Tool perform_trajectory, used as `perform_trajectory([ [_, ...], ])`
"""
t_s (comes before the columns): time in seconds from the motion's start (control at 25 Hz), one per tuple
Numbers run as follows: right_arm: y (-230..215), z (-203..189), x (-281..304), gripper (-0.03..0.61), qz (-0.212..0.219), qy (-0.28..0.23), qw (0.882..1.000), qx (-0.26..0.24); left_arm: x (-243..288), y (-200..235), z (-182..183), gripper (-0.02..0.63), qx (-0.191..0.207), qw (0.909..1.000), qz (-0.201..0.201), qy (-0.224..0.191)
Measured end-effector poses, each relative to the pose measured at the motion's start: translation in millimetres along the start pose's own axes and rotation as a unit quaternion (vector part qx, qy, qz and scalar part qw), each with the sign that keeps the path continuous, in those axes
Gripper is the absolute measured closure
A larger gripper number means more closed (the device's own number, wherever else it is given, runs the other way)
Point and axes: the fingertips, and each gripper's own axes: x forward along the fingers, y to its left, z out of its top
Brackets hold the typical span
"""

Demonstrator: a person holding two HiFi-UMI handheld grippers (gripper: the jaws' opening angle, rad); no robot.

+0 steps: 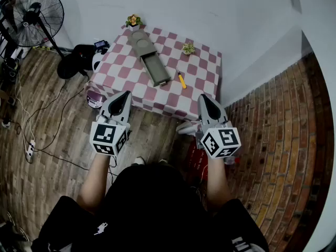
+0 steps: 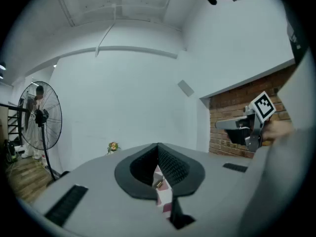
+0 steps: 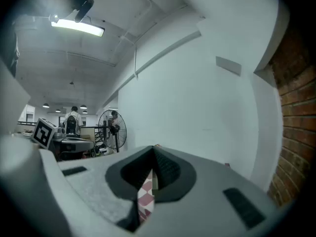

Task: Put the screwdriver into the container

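Note:
A yellow-handled screwdriver (image 1: pixel 181 80) lies on the red-and-white checked table (image 1: pixel 206 67), just right of a long grey container (image 1: pixel 150 56) with an open tray end. My left gripper (image 1: pixel 125 94) and right gripper (image 1: pixel 205 97) hang side by side in front of the table's near edge, short of both objects. Each is shut with nothing held. In the left gripper view the left gripper (image 2: pixel 158 146) shows only a slit of checked cloth. In the right gripper view the right gripper (image 3: pixel 154 148) shows the same.
Two small potted plants (image 1: pixel 133 20) (image 1: pixel 188 48) stand on the table. A standing fan (image 1: pixel 37 9) and a black bag (image 1: pixel 73 61) are at the left. Cables (image 1: pixel 31 146) cross the wooden floor. A brick wall (image 1: pixel 283 140) runs close on the right.

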Motion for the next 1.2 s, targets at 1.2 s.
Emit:
perform_trajectory([
  [1.2, -49, -39, 84, 0.577, 0.052, 0.047, 0.997, 0.038, 69, 30, -41, 0.612, -0.034, 0.9980, 0.019, 0.050],
])
